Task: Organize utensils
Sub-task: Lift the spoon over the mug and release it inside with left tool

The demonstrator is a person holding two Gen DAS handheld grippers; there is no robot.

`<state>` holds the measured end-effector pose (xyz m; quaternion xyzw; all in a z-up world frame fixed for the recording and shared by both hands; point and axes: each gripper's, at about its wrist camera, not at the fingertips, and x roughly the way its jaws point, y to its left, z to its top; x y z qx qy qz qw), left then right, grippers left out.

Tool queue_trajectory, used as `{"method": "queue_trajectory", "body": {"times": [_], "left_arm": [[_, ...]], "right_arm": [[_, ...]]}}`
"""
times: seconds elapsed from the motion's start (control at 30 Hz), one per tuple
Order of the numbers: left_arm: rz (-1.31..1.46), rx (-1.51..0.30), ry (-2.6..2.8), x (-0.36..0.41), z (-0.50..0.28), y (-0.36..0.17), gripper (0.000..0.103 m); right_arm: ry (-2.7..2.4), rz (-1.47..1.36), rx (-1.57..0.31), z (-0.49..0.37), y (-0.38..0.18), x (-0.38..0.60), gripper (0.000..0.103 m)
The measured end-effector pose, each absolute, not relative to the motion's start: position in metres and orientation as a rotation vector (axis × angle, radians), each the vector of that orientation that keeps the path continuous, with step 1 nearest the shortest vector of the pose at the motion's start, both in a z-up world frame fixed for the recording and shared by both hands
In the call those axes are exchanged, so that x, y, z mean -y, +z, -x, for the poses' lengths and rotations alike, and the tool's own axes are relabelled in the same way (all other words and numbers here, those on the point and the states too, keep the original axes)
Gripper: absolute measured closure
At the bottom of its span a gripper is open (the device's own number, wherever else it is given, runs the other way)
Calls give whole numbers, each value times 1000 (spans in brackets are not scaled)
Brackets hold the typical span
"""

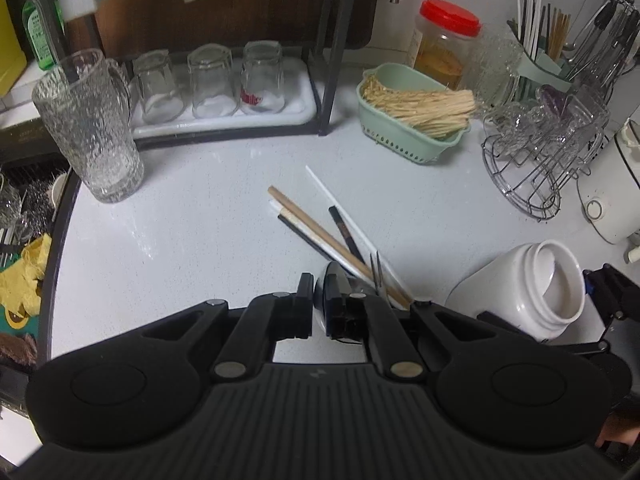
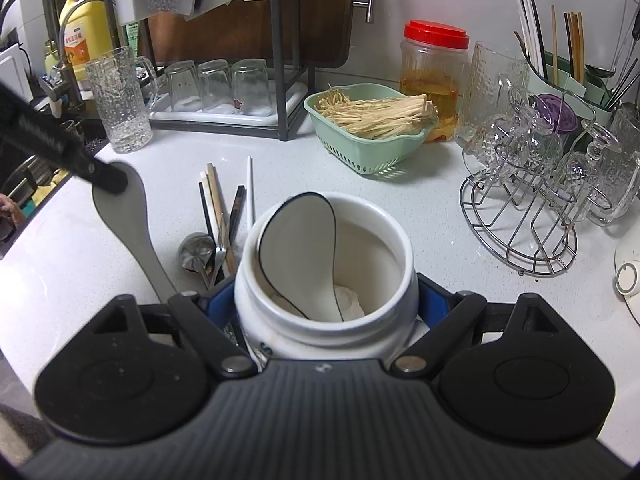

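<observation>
Left gripper (image 1: 319, 312) clamped on flat grey plastic rice paddle (image 2: 128, 216), held above white countertop (image 1: 192, 240). Right gripper (image 2: 326, 300) clenched around white ceramic jar (image 2: 324, 320); black-rimmed white ceramic spoon (image 2: 298, 240) already inside. Chopsticks (image 2: 218, 208), metal spoon (image 2: 196, 250) left loose beside jar. Judgement: paddle to be carried over jar mouth, handle lowered first, spoon cleared, jar kept steady.
</observation>
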<state>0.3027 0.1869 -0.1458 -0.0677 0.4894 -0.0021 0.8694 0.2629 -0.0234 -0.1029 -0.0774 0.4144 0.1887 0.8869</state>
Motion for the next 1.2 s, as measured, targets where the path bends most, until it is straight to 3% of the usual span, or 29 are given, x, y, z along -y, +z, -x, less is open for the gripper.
{"method": "queue_trajectory", "body": {"times": [0.67,1.2], "left_arm": [[32,-843,-96,-123,-325,-14,97],[-61,-903,-238,-60,-353,-60,97]], "right_arm": [[396,151,-867,-265,-103,24,12],[418,159,-853,-264,-103,25,12]]}}
